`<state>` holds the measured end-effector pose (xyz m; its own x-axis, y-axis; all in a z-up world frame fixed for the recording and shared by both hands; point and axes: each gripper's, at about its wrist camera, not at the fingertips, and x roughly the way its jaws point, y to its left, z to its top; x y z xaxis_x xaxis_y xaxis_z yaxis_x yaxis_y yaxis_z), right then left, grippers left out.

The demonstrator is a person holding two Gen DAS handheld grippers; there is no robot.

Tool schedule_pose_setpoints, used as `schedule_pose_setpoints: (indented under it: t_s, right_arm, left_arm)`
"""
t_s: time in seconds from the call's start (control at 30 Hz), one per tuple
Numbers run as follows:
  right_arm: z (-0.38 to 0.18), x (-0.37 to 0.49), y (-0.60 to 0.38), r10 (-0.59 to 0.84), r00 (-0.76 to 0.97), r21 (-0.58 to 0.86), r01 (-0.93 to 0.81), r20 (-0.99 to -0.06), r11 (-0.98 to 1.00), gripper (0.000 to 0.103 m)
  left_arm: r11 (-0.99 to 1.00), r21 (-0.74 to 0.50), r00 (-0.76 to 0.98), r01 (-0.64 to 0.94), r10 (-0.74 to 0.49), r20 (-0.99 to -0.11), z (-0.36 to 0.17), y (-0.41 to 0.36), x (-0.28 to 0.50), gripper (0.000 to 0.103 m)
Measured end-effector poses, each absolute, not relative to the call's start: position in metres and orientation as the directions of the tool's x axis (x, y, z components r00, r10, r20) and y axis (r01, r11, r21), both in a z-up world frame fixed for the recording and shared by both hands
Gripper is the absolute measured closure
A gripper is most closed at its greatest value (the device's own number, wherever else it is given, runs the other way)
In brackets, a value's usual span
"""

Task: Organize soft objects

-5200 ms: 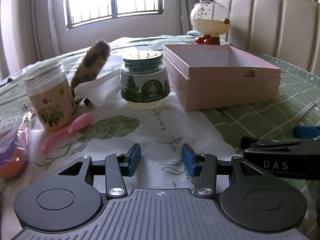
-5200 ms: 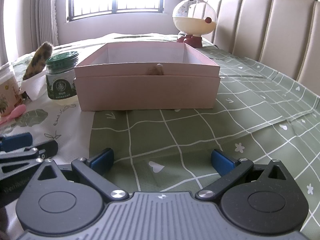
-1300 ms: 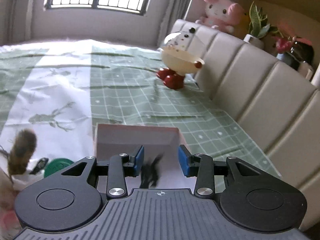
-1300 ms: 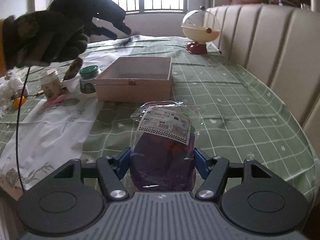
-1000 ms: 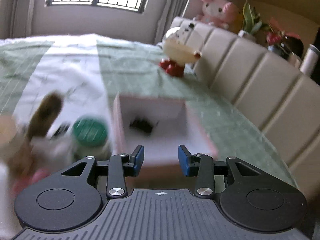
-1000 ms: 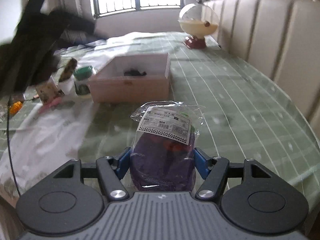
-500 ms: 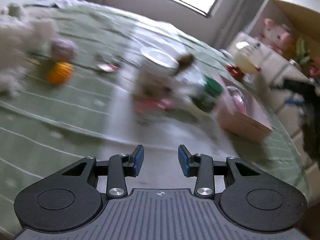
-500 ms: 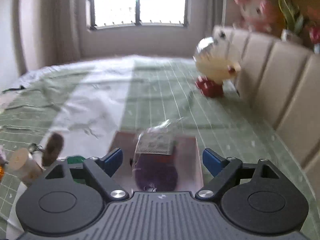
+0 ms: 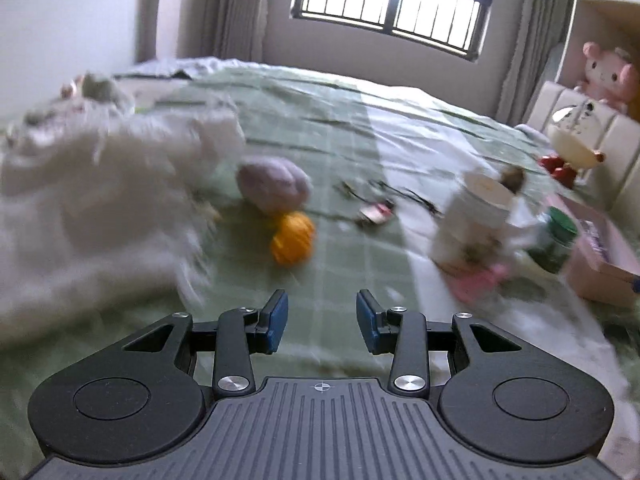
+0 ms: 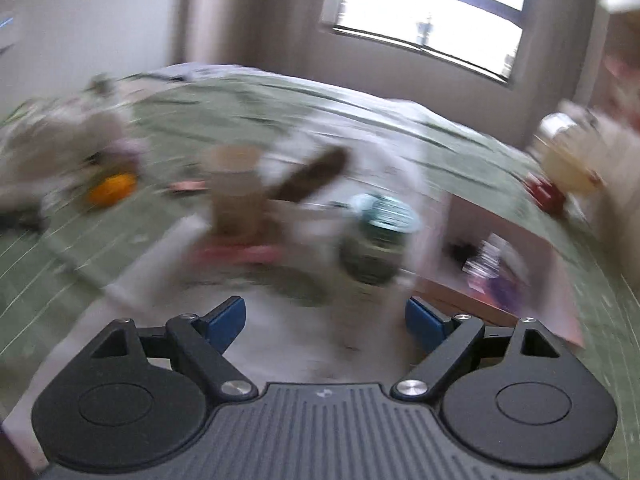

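My left gripper (image 9: 322,322) is open with nothing between its blue pads, low over the green cloth. Ahead of it lie an orange ball (image 9: 292,238) and a purple soft ball (image 9: 274,190), and a big white fluffy plush (image 9: 100,200) fills the left. My right gripper (image 10: 325,320) is open wide and empty. The right wrist view is blurred. To its right stands the pink box (image 10: 500,312), with the bagged purple item (image 10: 500,276) and a small black thing (image 10: 460,250) inside. The box (image 9: 600,284) is also at the left wrist view's right edge.
Between the balls and the box stand a cream-lidded jar (image 9: 476,216) and a green-lidded jar (image 9: 556,246). A pink comb (image 9: 480,280) lies in front of them and a brown furry tail (image 10: 316,174) behind. Small clips (image 9: 374,212) lie mid-table. A dome toy (image 9: 576,148) stands by the padded bench.
The right gripper opened and let go of the bagged purple item, which now lies in the pink box, then swung left. The left gripper swung left from the box towards the balls and plush.
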<state>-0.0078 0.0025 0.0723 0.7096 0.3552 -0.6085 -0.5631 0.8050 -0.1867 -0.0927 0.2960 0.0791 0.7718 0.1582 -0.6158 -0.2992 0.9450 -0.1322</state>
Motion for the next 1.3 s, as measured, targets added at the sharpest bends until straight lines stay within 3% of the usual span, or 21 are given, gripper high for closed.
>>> schedule_pose_setpoints:
  t_s: [0.23, 0.5, 0.7, 0.77, 0.87, 0.9, 1.07, 1.3]
  right_arm:
    - [0.069, -0.022, 0.053, 0.468, 0.599, -0.083, -0.669, -0.650, 0.739, 0.015]
    - [0.048, -0.020, 0.076, 0.477, 0.560, -0.069, -0.694, -0.677, 0.716, 0.015]
    - [0.045, -0.017, 0.101, 0.546, 0.527, -0.047, -0.746, -0.651, 0.665, 0.016]
    - [0.050, -0.009, 0.122, 0.584, 0.511, -0.029, -0.767, -0.631, 0.641, 0.025]
    - [0.060, 0.019, 0.168, 0.641, 0.439, 0.066, -0.792, -0.629, 0.607, 0.062]
    - [0.063, 0.029, 0.185, 0.659, 0.412, 0.103, -0.796, -0.629, 0.596, 0.067]
    - [0.058, 0.069, 0.287, 0.704, 0.287, 0.216, -0.818, -0.650, 0.533, 0.072]
    - [0.019, 0.089, 0.377, 0.621, 0.345, 0.126, -0.799, -0.704, 0.587, 0.072]
  left_arm:
    - [0.888, -0.227, 0.758, -0.400, 0.181, -0.627, 0.072, 0.355, -0.049, 0.061]
    - [0.868, -0.309, 0.750, -0.388, 0.103, -0.653, 0.055, 0.363, -0.026, 0.061]
    - [0.848, -0.270, 0.770, -0.457, 0.224, -0.598, 0.057, 0.375, -0.036, 0.061]
    - [0.850, -0.250, 0.761, -0.463, 0.236, -0.605, 0.056, 0.388, -0.044, 0.061]
    - [0.834, -0.272, 0.759, -0.481, 0.240, -0.605, 0.058, 0.410, -0.067, 0.061]
    - [0.825, -0.288, 0.763, -0.485, 0.240, -0.600, 0.059, 0.414, -0.077, 0.061]
    - [0.791, -0.380, 0.790, -0.479, 0.200, -0.579, 0.051, 0.426, -0.131, 0.061]
    - [0.796, -0.433, 0.807, -0.422, 0.112, -0.580, 0.031, 0.423, -0.155, 0.061]
